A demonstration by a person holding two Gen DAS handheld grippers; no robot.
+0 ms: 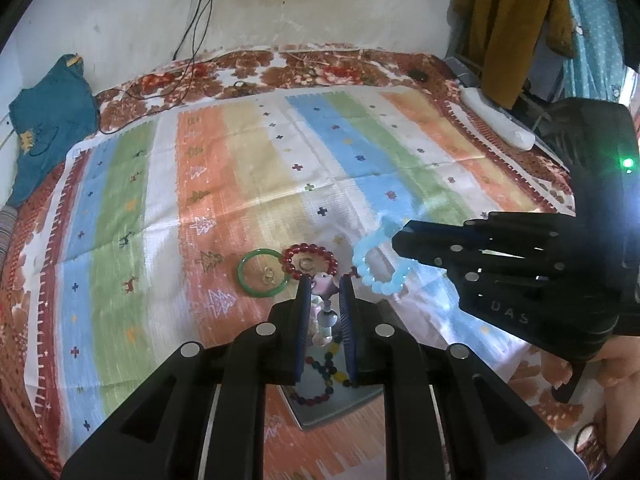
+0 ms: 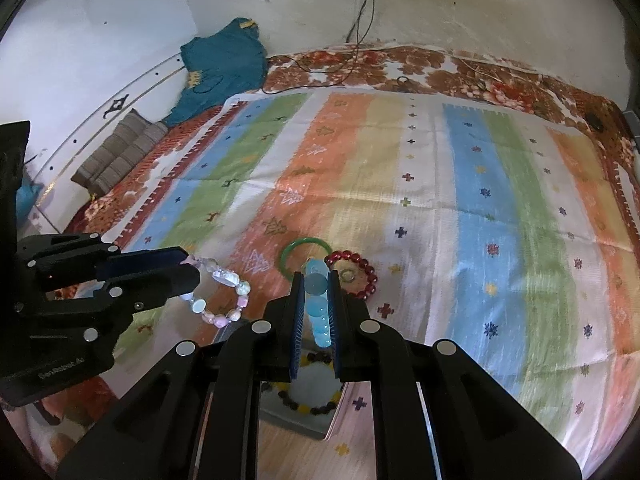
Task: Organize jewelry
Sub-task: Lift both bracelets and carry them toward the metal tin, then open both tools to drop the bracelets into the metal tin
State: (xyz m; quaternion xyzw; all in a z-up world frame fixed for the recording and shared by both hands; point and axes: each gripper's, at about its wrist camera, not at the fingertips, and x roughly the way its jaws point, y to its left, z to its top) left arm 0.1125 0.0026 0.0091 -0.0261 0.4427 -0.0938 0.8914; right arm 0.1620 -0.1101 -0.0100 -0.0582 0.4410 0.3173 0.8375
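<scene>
My left gripper [image 1: 325, 282] is shut on a pink pearly bead bracelet [image 1: 323, 286], which hangs from it in the right wrist view [image 2: 224, 296]. My right gripper [image 2: 317, 276] is shut on a light blue bead bracelet [image 2: 318, 304], seen dangling in the left wrist view [image 1: 380, 268]. Both are held above a grey tray [image 1: 336, 408] holding a dark and yellow bead bracelet [image 1: 320, 376]. On the cloth beyond lie a green bangle [image 1: 262, 274], a red bead bracelet [image 1: 310, 260] and small rings [image 1: 269, 276] inside them.
A striped cloth [image 1: 280, 168] covers a floral bedspread [image 1: 320, 68]. A blue garment [image 1: 48, 120] lies at the far left. Cables [image 1: 196, 40] hang down the wall. A white object [image 1: 496, 120] and hanging clothes [image 1: 516, 20] are at the right.
</scene>
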